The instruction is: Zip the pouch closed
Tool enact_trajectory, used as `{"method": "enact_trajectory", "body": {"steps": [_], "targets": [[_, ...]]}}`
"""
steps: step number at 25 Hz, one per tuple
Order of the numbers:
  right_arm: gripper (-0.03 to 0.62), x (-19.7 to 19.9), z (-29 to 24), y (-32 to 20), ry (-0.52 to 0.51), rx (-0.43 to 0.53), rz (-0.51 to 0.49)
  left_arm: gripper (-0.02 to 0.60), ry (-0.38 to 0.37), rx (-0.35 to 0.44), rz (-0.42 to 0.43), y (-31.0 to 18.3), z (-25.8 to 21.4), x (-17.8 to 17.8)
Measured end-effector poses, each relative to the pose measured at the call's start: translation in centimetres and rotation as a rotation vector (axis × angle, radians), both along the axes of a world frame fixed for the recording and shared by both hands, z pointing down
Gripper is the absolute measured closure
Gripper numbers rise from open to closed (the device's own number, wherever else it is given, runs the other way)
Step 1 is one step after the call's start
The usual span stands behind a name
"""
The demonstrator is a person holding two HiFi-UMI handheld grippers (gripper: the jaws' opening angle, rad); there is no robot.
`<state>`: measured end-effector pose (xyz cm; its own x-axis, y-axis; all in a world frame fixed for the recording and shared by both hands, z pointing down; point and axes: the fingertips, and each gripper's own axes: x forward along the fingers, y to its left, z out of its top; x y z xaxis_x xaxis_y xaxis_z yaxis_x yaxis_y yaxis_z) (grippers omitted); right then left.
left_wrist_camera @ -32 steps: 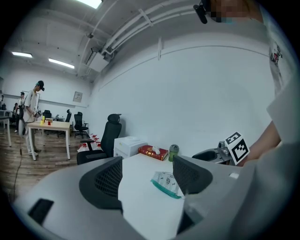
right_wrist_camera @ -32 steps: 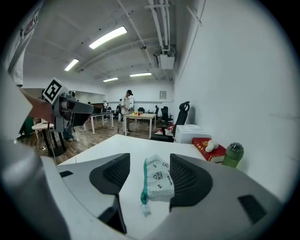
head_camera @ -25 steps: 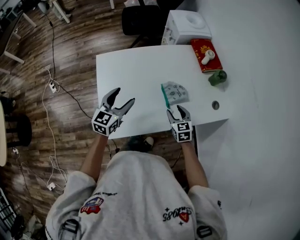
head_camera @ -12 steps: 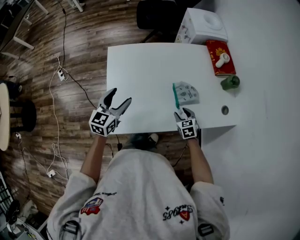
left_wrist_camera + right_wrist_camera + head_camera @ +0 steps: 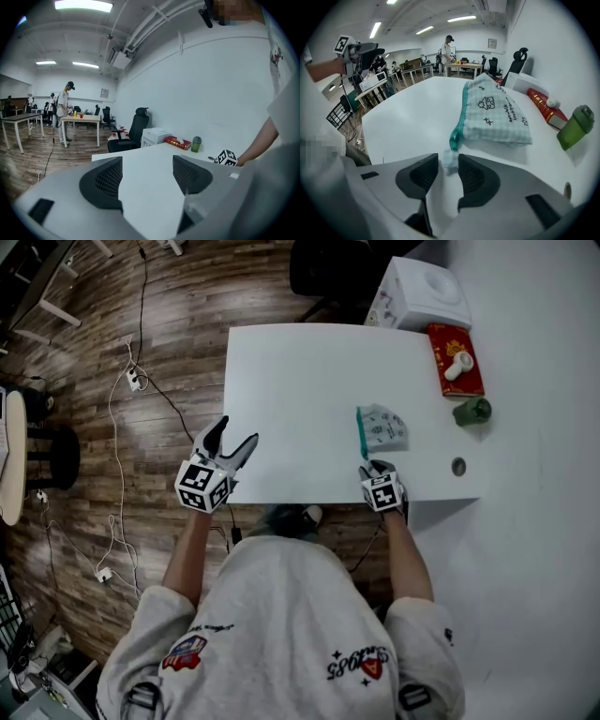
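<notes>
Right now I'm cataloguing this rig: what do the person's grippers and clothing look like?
Both the left gripper and right gripper have light grey bodies, dark jaws with mesh-textured pads, and a cube of black-and-white square markers. The person wears a grey top with printed logos.

Checked pouch (image 5: 384,428), flat, teal zipper (image 5: 458,123)

Grey logo-printed sweatshirt (image 5: 272,615); grey left gripper (image 5: 236,432) and right gripper (image 5: 376,466) bear black-and-white marker cubes (image 5: 203,486).
</notes>
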<state>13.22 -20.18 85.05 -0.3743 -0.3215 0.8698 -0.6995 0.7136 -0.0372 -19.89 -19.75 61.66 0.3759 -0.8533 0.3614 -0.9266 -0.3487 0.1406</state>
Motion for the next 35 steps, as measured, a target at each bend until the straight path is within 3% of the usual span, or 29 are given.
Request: {"method": "enact_trajectory", "body": {"steps": [2, 8, 13, 25, 35], "targets": [[0.491, -0.2, -0.4, -0.2, -0.011, 0.000, -0.005, 0.259, 0.001, -0.005, -0.007, 0.2, 0.1, -0.1], [0.548, 0.7, 0.2, -0.1, -0.064, -0.065, 0.037, 0.259, 0.003, -0.011, -0.002, 0.2, 0.3, 0.5], [0.557, 0.3, -0.4, 0.3, -0.116, -0.125, 0.042, 0.259, 0.008, -0.009, 0.007, 0.2, 0.4, 1.1], [0.569, -1.7, -3.6, 1.3, -0.412, -0.238, 0.084, 0.259, 0.025, -0.009, 0.062, -0.4, 0.6, 3.1], [0.569, -2.7, -8.7, 0.4, -0.495, -0.160, 0.046, 0.259, 0.036, -0.008, 0.137, -1.2, 0.4, 5.6]]}}
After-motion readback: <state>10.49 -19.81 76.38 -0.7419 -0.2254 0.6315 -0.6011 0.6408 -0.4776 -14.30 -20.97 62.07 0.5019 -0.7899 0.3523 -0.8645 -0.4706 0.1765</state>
